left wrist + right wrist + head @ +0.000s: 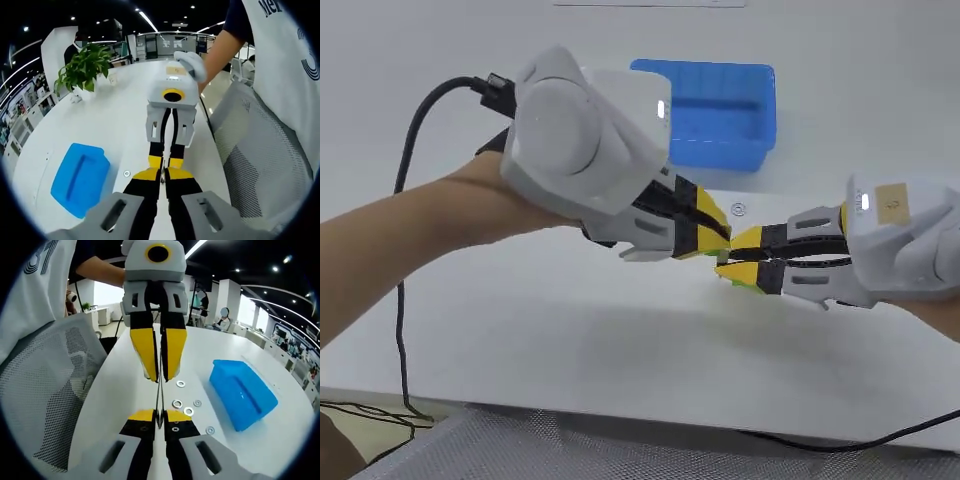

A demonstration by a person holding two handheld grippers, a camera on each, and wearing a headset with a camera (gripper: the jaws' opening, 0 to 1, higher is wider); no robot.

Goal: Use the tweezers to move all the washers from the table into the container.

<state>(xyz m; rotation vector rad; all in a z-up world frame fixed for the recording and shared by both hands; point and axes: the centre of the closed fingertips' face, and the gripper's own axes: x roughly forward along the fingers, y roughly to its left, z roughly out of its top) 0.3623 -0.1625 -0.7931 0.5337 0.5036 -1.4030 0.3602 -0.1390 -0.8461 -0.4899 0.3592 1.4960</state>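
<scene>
the left tool (718,232) and the right tool (738,258) are meeting tip to tip above the white worktop (570,330). each is pinching narrow on one end of the thin metal tweezers (159,399), which are running straight between them. several washers (188,411) are lying loose on the worktop just beside the tips, between the tools and the blue container (242,392). the container is sitting open side up, a little further back on the worktop.
</scene>
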